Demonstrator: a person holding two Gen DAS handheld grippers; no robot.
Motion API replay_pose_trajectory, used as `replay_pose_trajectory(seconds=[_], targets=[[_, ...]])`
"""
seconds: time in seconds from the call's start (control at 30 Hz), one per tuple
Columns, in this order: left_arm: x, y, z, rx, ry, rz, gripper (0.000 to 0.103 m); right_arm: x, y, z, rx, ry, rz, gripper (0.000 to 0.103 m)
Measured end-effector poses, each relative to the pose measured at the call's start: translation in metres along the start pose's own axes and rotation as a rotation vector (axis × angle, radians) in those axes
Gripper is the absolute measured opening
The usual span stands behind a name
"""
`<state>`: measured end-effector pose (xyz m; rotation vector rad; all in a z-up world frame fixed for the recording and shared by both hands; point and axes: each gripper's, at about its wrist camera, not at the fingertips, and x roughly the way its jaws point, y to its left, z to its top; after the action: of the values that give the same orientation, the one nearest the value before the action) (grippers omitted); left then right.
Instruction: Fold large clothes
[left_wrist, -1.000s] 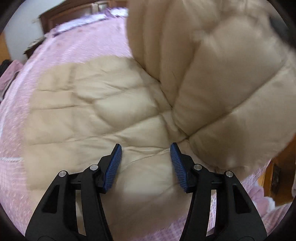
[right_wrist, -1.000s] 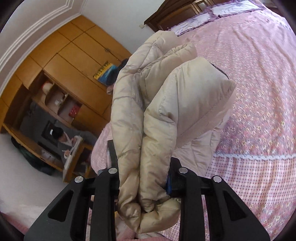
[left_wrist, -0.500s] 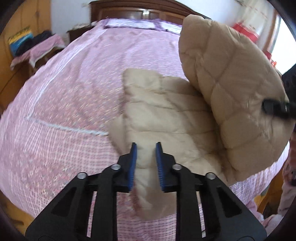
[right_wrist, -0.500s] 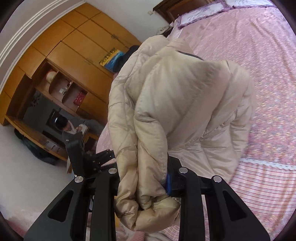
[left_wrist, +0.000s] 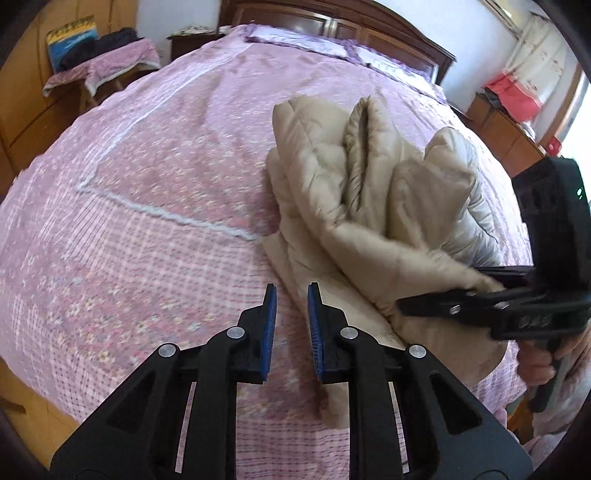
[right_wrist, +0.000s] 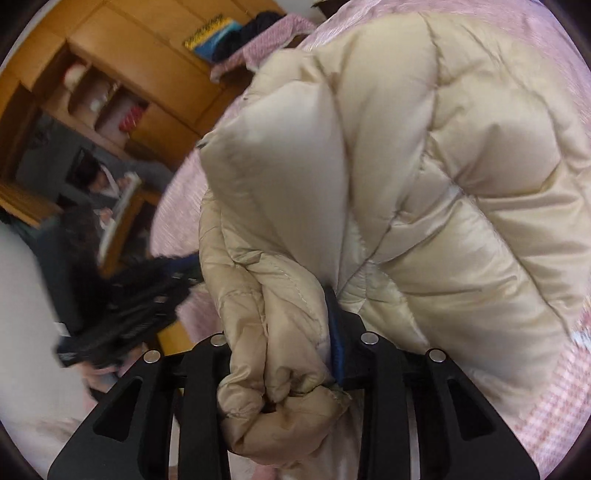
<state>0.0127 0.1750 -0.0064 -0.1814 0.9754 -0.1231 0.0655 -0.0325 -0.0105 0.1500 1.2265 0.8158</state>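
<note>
Jacket: the puffy beige quilted jacket now lies bunched on the pink patterned bedspread.
Left gripper: my jaws have just narrowed, empty.
Right gripper: clenched on the jacket's edge, just loosening.
Meaning: fold nearly laid.

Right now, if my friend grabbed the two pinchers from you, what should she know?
Left gripper: jaws nearly closed with nothing between them, having just narrowed; it hangs over the near edge of the beige puffer coat.
Right gripper: clamped on a thick bunch of the coat, jaws just eased slightly.
The coat lies partly on the pink bedspread, its right side lifted and doubled over.
Done: one side gathered up.
Left: lay that side down, fold the rest, flatten.
</note>
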Motion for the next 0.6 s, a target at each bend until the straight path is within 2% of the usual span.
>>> replay_pose_trajectory(seconds=[0.2, 0.27, 0.3, 0.33, 0.4, 0.6], targets=[[-0.008, 0.015, 0.001, -0.045, -0.009, 0.002, 0.017, 0.022, 0.012, 0.0, -0.031, 0.009, -0.049, 0.031], [-0.012, 0.015, 0.002, -0.036, -0.017, 0.014, 0.017, 0.017, 0.016, -0.003, -0.039, -0.008, -0.046, 0.037], [-0.014, 0.015, 0.002, -0.032, -0.018, 0.02, 0.017, 0.012, 0.02, -0.005, -0.046, -0.02, -0.029, 0.046], [-0.015, 0.014, 0.003, -0.028, -0.016, 0.027, 0.017, 0.007, 0.024, -0.009, -0.054, -0.03, 0.004, 0.059], [-0.018, 0.011, 0.006, -0.026, -0.013, 0.033, 0.017, -0.004, 0.034, -0.014, -0.062, -0.042, 0.051, 0.07], [-0.03, 0.011, 0.016, -0.044, -0.006, 0.035, 0.018, -0.043, 0.047, -0.024, -0.084, -0.091, 0.069, 0.07]])
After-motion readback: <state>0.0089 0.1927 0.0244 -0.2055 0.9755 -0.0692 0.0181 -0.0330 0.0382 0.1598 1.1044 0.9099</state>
